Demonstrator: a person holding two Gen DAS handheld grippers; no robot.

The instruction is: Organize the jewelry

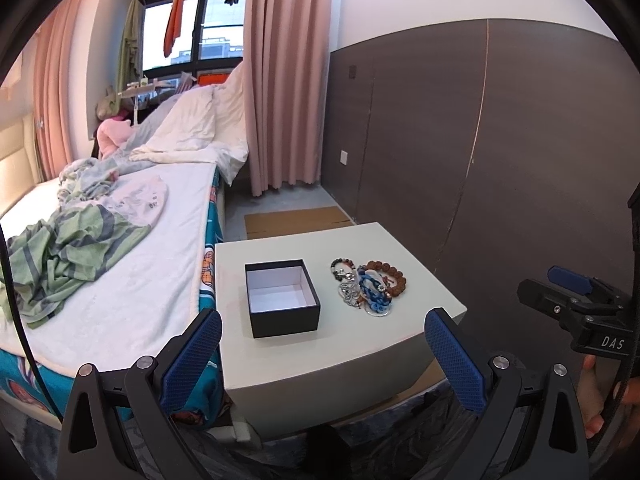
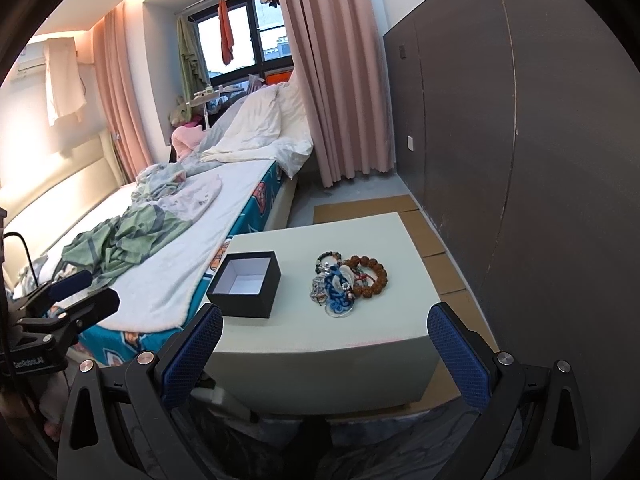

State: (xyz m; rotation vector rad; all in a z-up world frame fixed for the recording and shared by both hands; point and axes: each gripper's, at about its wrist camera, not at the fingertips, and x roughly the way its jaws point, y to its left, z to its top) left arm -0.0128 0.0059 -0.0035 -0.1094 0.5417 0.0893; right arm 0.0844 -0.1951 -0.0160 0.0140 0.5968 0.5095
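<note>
Nearest the lens, the left gripper (image 1: 322,354) has its blue-padded fingers spread wide with nothing between them, held back from the near edge of a pale bedside table (image 1: 420,248). The right gripper (image 2: 324,350) is likewise released, its jaws wide apart and holding nothing, also short of the table's front edge. On the tabletop sits a lidless black gift box (image 1: 283,298) with a white interior, open side up and nothing in it. Just to its right, apart from the box, lies a tangled pile of jewelry (image 1: 366,288): a brown wooden bead bracelet (image 1: 394,276) at the right side, a dark bead bracelet (image 1: 340,267) at the back left, blue knotted cord (image 1: 370,290) in the middle and silver chain (image 1: 350,294) toward the front. A bed (image 1: 132,280) with crumpled green striped fabric (image 1: 68,248) stands against the table's left side, and pink curtains (image 1: 286,72) hang beyond.
</note>
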